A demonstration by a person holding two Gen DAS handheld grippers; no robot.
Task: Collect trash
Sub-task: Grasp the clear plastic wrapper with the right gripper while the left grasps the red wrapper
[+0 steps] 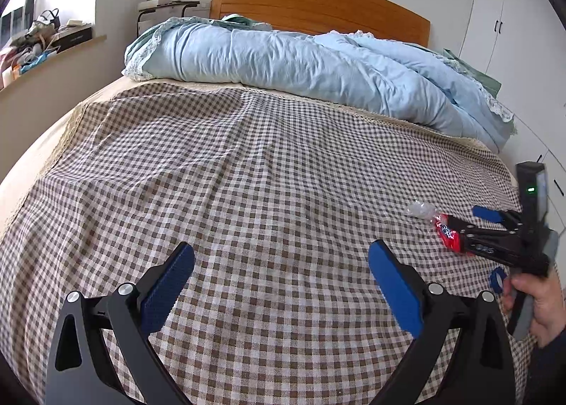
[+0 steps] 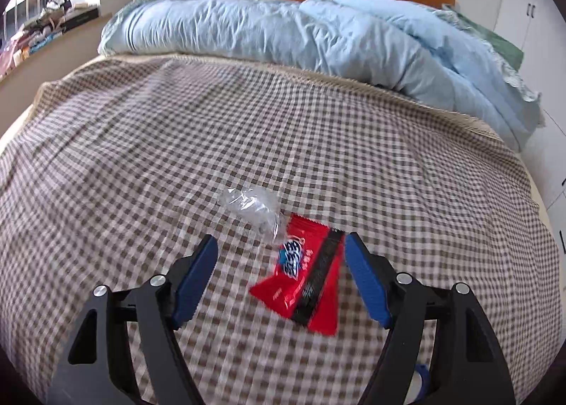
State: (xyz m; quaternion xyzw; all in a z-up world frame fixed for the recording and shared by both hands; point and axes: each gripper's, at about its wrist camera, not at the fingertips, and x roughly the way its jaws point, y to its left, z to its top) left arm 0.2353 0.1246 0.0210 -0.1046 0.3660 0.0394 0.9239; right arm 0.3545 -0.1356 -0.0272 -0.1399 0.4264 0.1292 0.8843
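Checked brown cloth [image 1: 247,175] is covering the bed, bare under the left gripper [image 1: 281,263], whose fingers are standing wide apart and holding nothing. Further right, the clear wrapper [image 2: 253,208] is touching the red packet [image 2: 306,277], which is lying between the right gripper's [image 2: 281,263] parted fingers, not pinched

Checked bed [image 2: 141,143]: red wrapper [image 2: 304,277], clear wrapper [image 2: 251,206].
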